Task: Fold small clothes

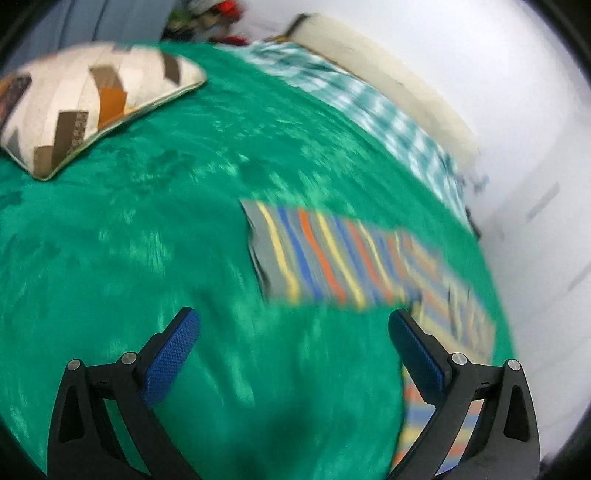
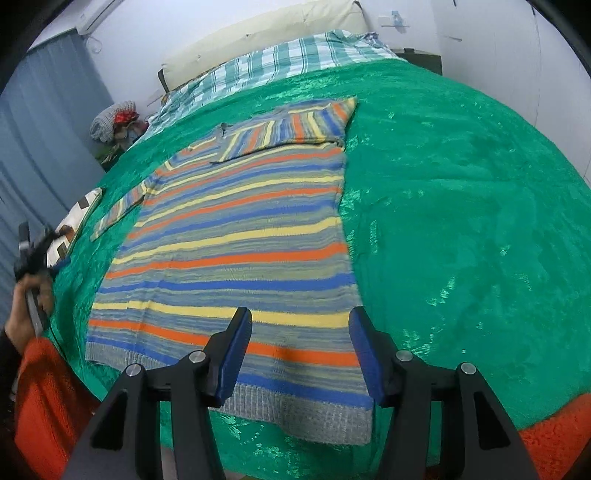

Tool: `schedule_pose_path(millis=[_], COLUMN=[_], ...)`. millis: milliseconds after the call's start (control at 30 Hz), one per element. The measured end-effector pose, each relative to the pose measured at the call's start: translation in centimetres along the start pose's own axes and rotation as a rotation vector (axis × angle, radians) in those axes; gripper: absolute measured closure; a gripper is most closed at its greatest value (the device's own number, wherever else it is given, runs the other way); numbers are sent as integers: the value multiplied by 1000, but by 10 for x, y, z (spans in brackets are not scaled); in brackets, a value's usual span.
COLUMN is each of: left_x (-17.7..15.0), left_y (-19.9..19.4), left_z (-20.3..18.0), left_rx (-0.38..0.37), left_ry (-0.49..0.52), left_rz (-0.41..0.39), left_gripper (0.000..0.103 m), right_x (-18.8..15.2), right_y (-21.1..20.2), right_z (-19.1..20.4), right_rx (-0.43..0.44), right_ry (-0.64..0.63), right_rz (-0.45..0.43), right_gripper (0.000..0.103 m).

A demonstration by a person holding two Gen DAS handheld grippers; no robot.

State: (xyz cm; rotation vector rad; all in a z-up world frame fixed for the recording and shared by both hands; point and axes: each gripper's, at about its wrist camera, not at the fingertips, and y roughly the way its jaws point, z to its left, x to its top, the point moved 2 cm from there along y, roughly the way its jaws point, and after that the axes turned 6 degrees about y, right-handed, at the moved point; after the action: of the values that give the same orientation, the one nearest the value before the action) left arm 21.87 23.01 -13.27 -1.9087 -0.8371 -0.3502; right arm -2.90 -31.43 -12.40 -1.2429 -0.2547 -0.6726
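Note:
A knitted sweater (image 2: 236, 236) with blue, orange, yellow and grey stripes lies flat on the green blanket (image 2: 461, 221). Its right sleeve is folded across the chest near the collar, and its left sleeve (image 2: 118, 210) sticks out sideways. My right gripper (image 2: 300, 314) hovers open over the hem's right part, its blue pads clear of the cloth. My left gripper (image 1: 291, 315) is open over bare blanket (image 1: 147, 240). In the blurred left wrist view the sweater (image 1: 325, 258) lies ahead and to the right of it.
A patterned pillow (image 1: 92, 103) lies on the blanket left of the sweater. A checked sheet (image 2: 277, 62) and a cream headboard (image 2: 258, 33) lie beyond. A hand (image 2: 22, 317) in an orange sleeve (image 2: 40, 387) holds the left gripper at the bed's left edge. Curtains hang left.

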Motion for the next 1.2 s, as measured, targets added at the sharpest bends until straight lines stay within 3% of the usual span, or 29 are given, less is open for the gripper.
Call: schedule_pose_path(millis=[67,133,200,233,267,300,333,400,467,600,667,733,767,800,833,900,1000,1133,1200], left_x=[19,33,39,40,40,42,45,59,79,94,82,64,54,36,27,7,8,18,21], left_y=[17,41,64,78,87,95,99,95,88,75,78,90,102,123,135,149,145,113,95], left_z=[14,26,29,27,23,15,6,-24,-68,-196,-268,-320,-338,-358,-363,-363,-335,-278,-242], left_rx=[0,21,12,-13,-32,-31,-10,22,-3,-116,-194,-223,-233,-246,-235,-248,-298,-195,-125], left_ry=[-62,-109,-131,-137,-129,-101,-71,15,107,338,445,516,536,553,554,524,426,354,358], left_rz=[29,61,110,145,168,186,193,161,118,67,74,103,139,210,242,259,246,162,123], left_gripper=[3,11,37,45,78,103,99,101,101,102,102,99,79,39,26,25,25,23,16], right_x=[-1,-3,-5,-6,-7,-8,-8,-8,-7,-7,-7,-7,-7,-7,-7,-7,-8,-5,3], right_y=[6,11,16,18,19,21,22,20,16,14,15,15,13,12,12,10,8,8,4], right_z=[0,1,3,5,6,6,6,7,7,7,7,6,6,6,5,3,1,-1,3], right_rx=[4,6,1,-6,-9,-11,-10,2,23,56,68,76,79,82,85,90,101,123,148], right_ry=[4,5,-6,-13,-17,-20,-21,-19,-15,-8,-4,2,6,9,12,20,29,43,53], right_rz=[14,27,40,43,49,55,59,50,35,23,25,25,22,20,18,15,10,20,26], right_gripper=[48,48,48,48,48,48,48,48,48,48,48,48,48,48,48,48,48,48,48])
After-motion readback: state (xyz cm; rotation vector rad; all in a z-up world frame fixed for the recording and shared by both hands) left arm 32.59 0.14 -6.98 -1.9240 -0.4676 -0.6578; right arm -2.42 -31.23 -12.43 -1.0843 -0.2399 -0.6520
